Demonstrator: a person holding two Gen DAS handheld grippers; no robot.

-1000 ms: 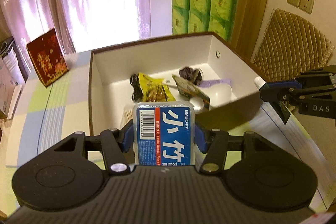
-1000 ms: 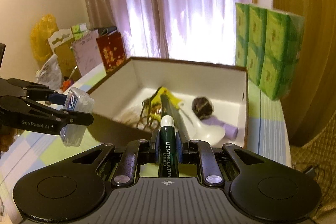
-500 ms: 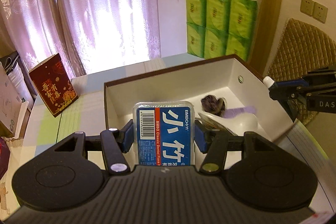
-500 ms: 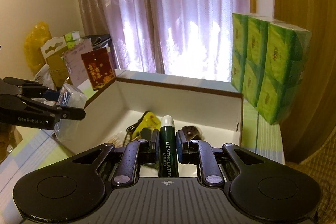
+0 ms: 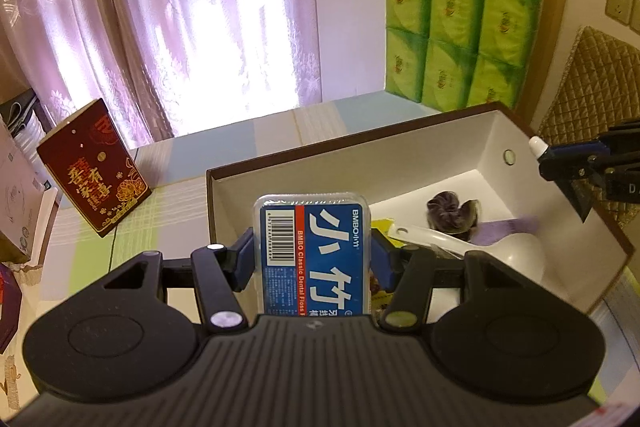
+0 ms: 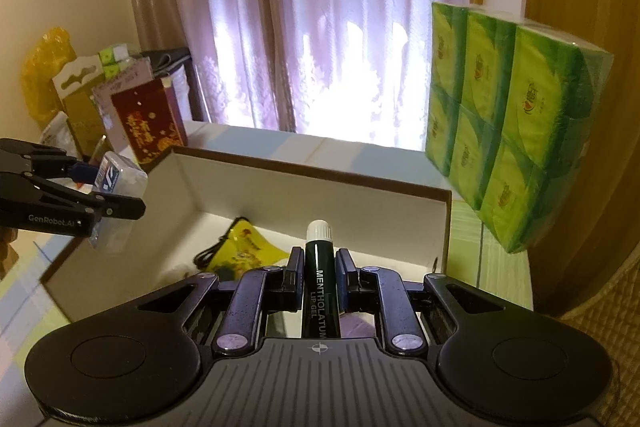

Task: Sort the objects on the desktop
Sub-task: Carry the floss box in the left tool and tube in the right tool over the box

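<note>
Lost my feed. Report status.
Left gripper shut on floss box. Right gripper shut on lip gel. Both above open box. Nothing blocking.

I'm working in a home room. Lace curtains (image 6: 320,27), tissue packs (image 5: 460,35) and a checked tablecloth (image 5: 132,227) show it.

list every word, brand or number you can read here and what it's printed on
"BMBO", "BMBO Classic Dental Floss": clear plastic floss box with blue label in the left gripper; its large Chinese characters, barcode digits and fine print I cannot make out.
"MENTHOLATUM LIP GEL": dark green tube with white cap in the right gripper.
"GenRobot.AI": left gripper's black finger.
Gold Chinese characters on the dark red box: not legible to me.
Green tissue packs: logos too blurred.
</note>
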